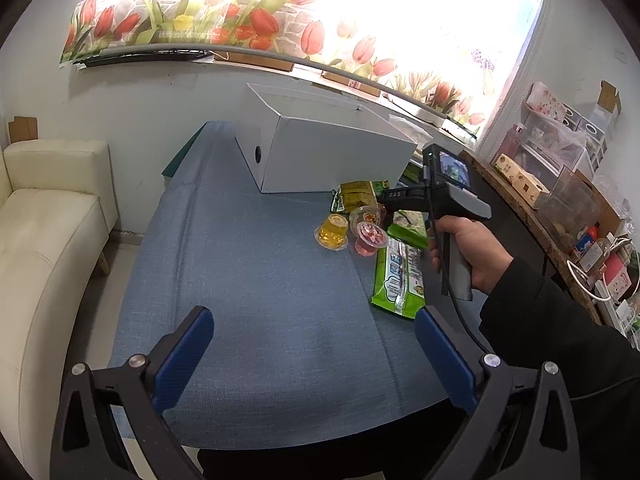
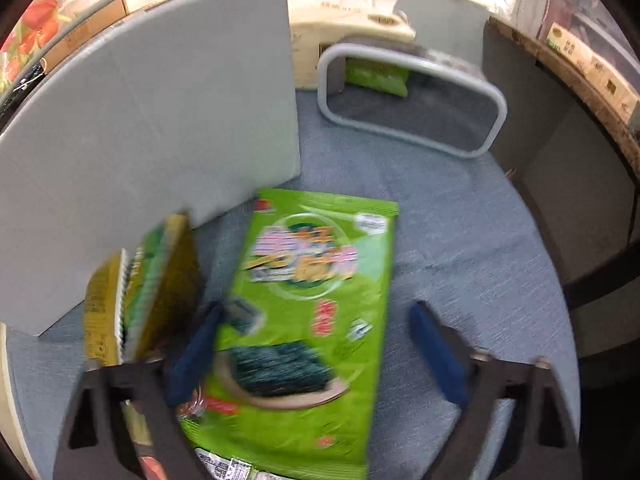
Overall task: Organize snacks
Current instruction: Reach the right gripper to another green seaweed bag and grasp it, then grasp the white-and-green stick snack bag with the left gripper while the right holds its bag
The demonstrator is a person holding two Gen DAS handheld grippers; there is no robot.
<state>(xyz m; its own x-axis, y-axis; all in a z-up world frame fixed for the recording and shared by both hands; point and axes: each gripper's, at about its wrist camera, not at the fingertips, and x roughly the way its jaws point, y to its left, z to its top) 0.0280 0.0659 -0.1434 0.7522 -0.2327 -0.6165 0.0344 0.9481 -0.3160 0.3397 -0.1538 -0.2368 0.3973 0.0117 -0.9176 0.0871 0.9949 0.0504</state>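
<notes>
Straddling the green seaweed packet (image 2: 308, 312) beside the white box (image 2: 148, 120) on the table (image 2: 460, 240), right gripper (image 2: 316, 344) wide, packet's long axis running away between untouching jaws; left gripper (image 1: 314, 352) wide, farther off.

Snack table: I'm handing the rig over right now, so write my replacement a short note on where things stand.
Left gripper: open, holding nothing, over bare blue tablecloth.
Right gripper: open, straddling the green seaweed packet, pads not clamped on it.
Grey basket behind already holds one green packet.
Still loose beside the white box: yellow-green packet, yellow jelly cup, pink jelly cup, another jelly cup behind.
Left to do: grip the seaweed packet, sort the rest.
</notes>
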